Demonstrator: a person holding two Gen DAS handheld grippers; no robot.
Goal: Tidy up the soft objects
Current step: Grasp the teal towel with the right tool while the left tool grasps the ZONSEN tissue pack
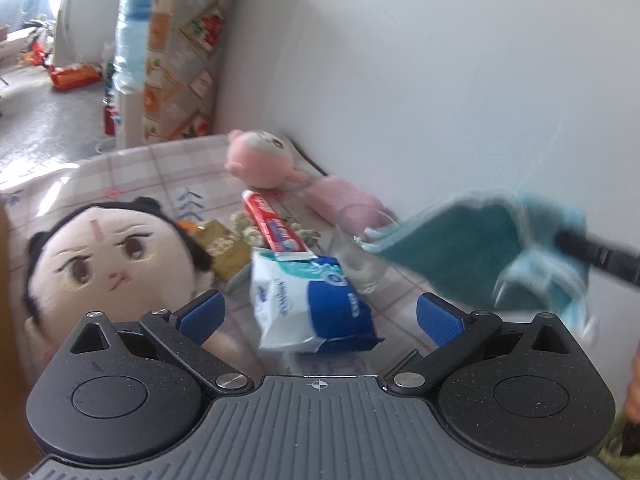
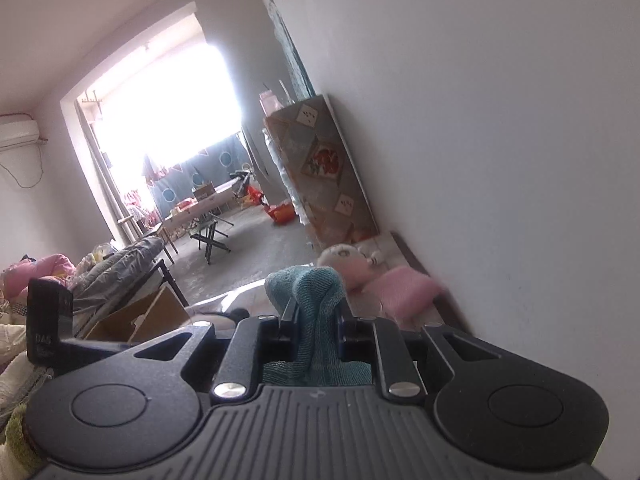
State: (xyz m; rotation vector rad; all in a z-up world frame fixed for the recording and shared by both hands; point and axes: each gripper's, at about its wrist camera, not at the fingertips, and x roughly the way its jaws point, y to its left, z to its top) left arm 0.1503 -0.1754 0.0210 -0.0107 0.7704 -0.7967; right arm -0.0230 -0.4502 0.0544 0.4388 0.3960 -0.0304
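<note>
My right gripper (image 2: 314,312) is shut on a teal towel (image 2: 316,300), which bunches over its fingertips and hangs back between them. In the left wrist view the same teal towel (image 1: 472,248) hangs blurred in the air at the right, above the table. My left gripper (image 1: 318,312) stands open over the checked tablecloth (image 1: 120,176), nothing between its blue pads (image 1: 202,314). A big-headed doll with black hair (image 1: 112,256) lies at its left. A pink plush (image 1: 260,158) and a pink cloth (image 1: 344,198) lie by the wall.
A blue and white tissue pack (image 1: 312,304) lies just ahead of the left gripper. Behind it lie a red toothpaste tube (image 1: 276,228), a clear glass (image 1: 364,252) and a gold packet (image 1: 226,250). The white wall (image 1: 440,80) runs along the right. A patterned cabinet (image 1: 180,60) stands beyond the table.
</note>
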